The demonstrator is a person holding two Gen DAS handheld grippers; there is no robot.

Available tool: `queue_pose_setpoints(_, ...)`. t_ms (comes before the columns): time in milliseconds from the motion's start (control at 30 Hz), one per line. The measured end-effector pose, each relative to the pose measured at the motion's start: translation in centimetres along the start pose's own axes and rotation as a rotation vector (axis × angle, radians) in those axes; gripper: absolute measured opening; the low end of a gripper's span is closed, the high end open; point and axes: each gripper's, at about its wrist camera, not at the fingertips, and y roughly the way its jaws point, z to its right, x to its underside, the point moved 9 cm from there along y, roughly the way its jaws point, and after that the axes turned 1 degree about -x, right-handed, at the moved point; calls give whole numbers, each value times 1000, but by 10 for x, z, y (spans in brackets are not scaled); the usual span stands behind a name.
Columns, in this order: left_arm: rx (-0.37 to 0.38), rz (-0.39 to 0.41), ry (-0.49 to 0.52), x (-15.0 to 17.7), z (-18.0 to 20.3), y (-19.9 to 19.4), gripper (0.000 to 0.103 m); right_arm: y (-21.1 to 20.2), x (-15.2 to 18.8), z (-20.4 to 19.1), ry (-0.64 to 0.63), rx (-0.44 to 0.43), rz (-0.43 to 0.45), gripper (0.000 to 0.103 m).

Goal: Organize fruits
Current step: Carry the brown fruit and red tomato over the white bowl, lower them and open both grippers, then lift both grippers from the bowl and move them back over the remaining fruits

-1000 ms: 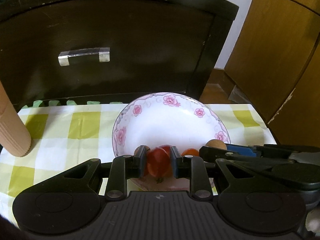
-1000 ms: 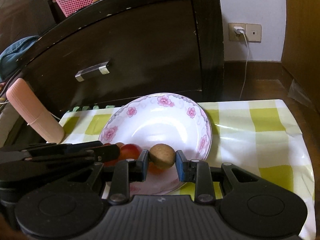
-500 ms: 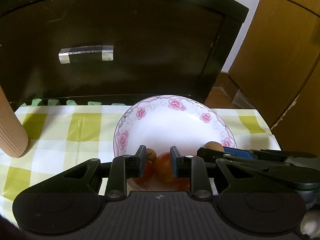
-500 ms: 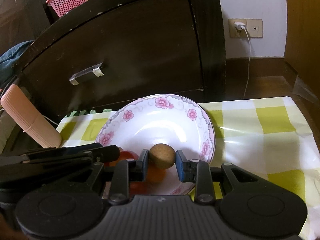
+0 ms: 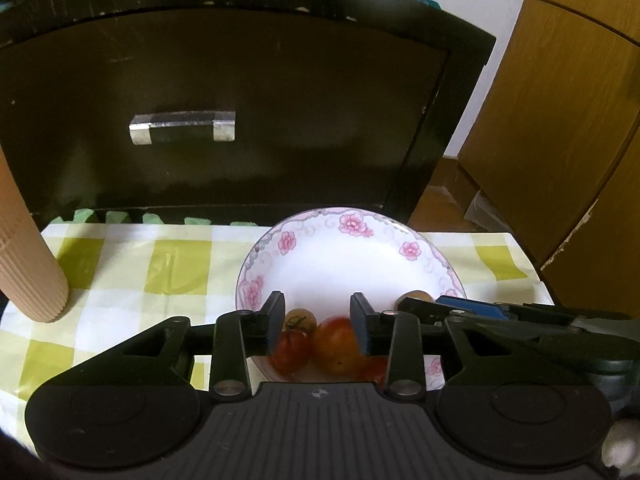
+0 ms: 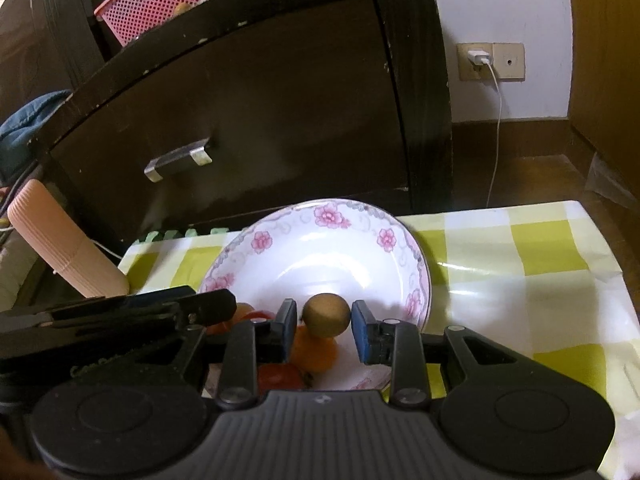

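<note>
A white plate with pink flowers sits on the checked cloth. My left gripper hangs over its near rim and its jaws are opening. An orange-red tomato lies blurred in the plate below and between them, close to the right pad. Beside it are a red tomato and a small yellowish one. My right gripper is shut on a round brown fruit, held just above an orange fruit and a red tomato in the plate. The two grippers are side by side.
A peach ribbed cylinder stands on the yellow-checked cloth at the left. A dark cabinet with a drawer handle rises right behind the table. Wooden furniture is at the right; a pink basket tops the cabinet.
My left jaws have spread apart and let go of the orange-red tomato, which now lies lower in the plate. The right gripper still has the brown fruit and has not moved.
</note>
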Motion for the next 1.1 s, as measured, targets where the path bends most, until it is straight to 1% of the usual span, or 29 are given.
queue_pose_setpoints(167,2,16,1,-3,1,-10,53,-9,-6,1,12,2,24,31)
queue_pose_setpoints(300,-7,29,12,-4,2,-20,55,-19,-9,-3,16,-1,37,31)
queue_pose_setpoints(500,-3,43,1,-1,1,-39,59,-37,-9,-14,0,-8,54,31)
queue_pose_setpoints(600,-2,47,-11,1,-1,-50,61,-44,-5,-20,-4,-14,52,31)
queue_pose_setpoints(800,-2,53,-3,11,0,-69,61,-60,7,-31,-17,-18,45,31)
queue_pose_setpoints(1100,-8,40,-9,30,-4,-89,62,-75,27,-46,-41,-24,15,31)
